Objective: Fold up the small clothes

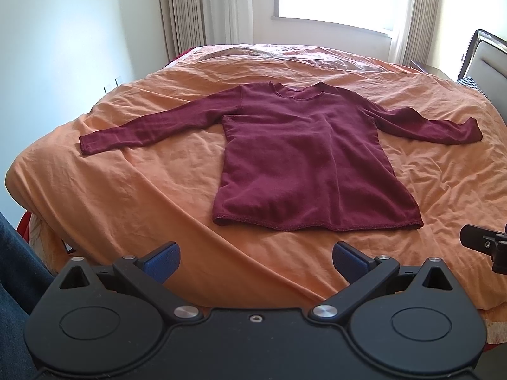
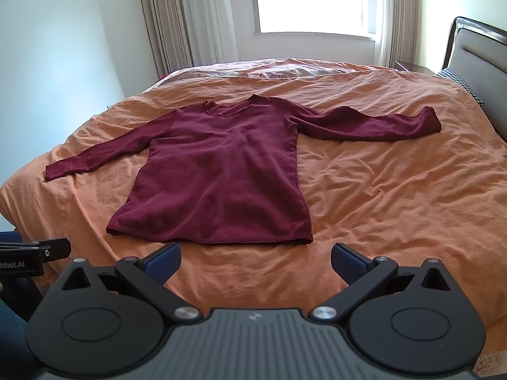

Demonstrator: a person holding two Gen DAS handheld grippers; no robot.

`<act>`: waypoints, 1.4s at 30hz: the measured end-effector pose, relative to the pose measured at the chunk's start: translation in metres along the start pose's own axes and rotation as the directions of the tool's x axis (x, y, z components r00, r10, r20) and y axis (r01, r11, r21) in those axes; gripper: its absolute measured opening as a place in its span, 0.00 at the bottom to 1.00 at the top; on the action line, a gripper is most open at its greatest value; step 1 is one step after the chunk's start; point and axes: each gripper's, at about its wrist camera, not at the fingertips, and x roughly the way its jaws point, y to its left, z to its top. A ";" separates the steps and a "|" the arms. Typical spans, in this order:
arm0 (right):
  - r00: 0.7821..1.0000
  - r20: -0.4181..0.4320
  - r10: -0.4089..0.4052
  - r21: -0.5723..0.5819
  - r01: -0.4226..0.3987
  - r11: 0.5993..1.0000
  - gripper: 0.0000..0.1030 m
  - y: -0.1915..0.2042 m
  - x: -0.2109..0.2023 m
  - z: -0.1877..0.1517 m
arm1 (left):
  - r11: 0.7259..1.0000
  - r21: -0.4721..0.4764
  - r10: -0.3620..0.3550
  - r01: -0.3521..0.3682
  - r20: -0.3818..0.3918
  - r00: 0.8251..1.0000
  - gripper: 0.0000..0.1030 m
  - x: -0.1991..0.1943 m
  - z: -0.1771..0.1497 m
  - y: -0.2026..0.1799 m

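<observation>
A dark red long-sleeved top (image 1: 301, 155) lies flat on the orange bedspread (image 1: 133, 190), front up, neck away from me and both sleeves spread out to the sides. It also shows in the right wrist view (image 2: 218, 174). My left gripper (image 1: 256, 261) is open and empty, hovering just short of the top's hem. My right gripper (image 2: 256, 261) is open and empty, near the hem's right end. Each gripper's body shows at the edge of the other's view.
The bed's near edge lies under the grippers and its left edge drops off (image 1: 19, 171). A headboard (image 2: 475, 50) and a checked pillow (image 2: 459, 82) stand at the right. Curtains (image 2: 190, 15) and a bright window (image 2: 310, 0) are behind the bed.
</observation>
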 end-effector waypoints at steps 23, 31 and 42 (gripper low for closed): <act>0.996 -0.085 -0.029 0.006 0.030 1.000 1.00 0.019 0.027 0.006 | 0.999 -0.001 -0.033 0.033 -0.085 0.996 0.99 0.024 0.013 0.016; 0.990 -0.127 -0.067 0.026 0.071 0.997 1.00 0.030 0.046 0.015 | 0.999 -0.004 -0.047 0.047 -0.140 0.989 0.99 0.045 0.021 0.030; 0.982 -0.133 -0.136 0.161 0.157 0.974 1.00 0.029 0.065 0.028 | 0.994 0.089 -0.040 0.056 -0.166 0.985 0.99 0.104 0.059 0.041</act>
